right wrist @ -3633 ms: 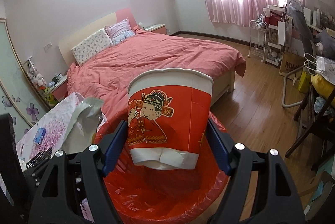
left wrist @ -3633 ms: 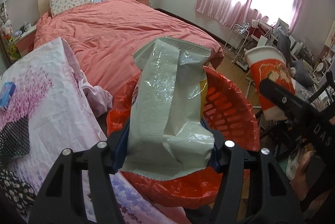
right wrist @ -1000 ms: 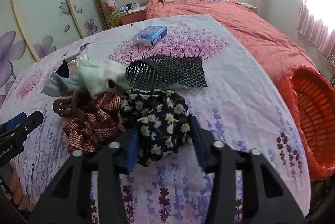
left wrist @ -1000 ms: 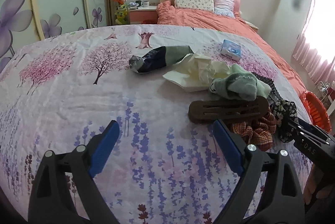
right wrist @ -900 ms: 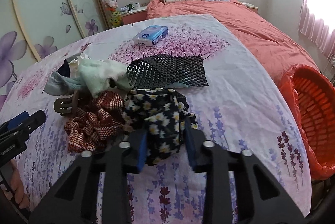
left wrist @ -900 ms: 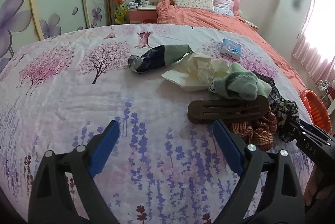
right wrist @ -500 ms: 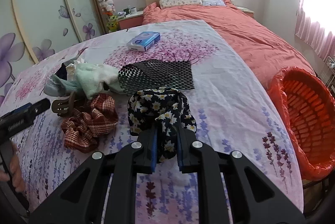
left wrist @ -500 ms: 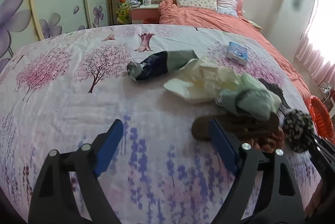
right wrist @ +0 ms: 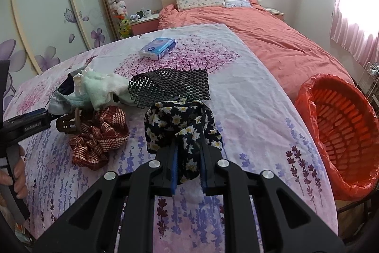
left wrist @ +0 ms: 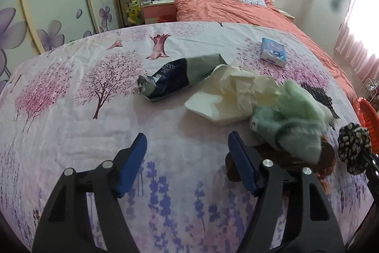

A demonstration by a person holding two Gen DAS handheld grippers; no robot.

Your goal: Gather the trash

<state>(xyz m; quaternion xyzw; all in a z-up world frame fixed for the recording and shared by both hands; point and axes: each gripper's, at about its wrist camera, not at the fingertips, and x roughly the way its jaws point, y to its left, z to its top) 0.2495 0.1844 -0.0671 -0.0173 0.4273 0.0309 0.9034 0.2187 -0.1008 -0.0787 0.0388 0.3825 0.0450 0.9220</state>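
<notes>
Right wrist view: right claw (right wrist: 189, 165) clamped on the floral scrunchie (right wrist: 182, 125), lifted near the red bin (right wrist: 341, 134). Left claw (left wrist: 187, 162), jaws just narrowing, empty above the bench (left wrist: 71, 125). Risk: binning non-trash; the crumpled paper (left wrist: 232, 94) remains.

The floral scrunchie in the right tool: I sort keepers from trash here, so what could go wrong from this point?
1. The right tool is shut on the black floral scrunchie, which looks like a keeper, not trash; with the orange bin close by, it may get binned.
2. The left tool, whose jaws have just been closing on nothing, has one finger beside the brown hair clip, while the snack wrapper and crumpled paper lie farther off; it might grab the clip.
</notes>
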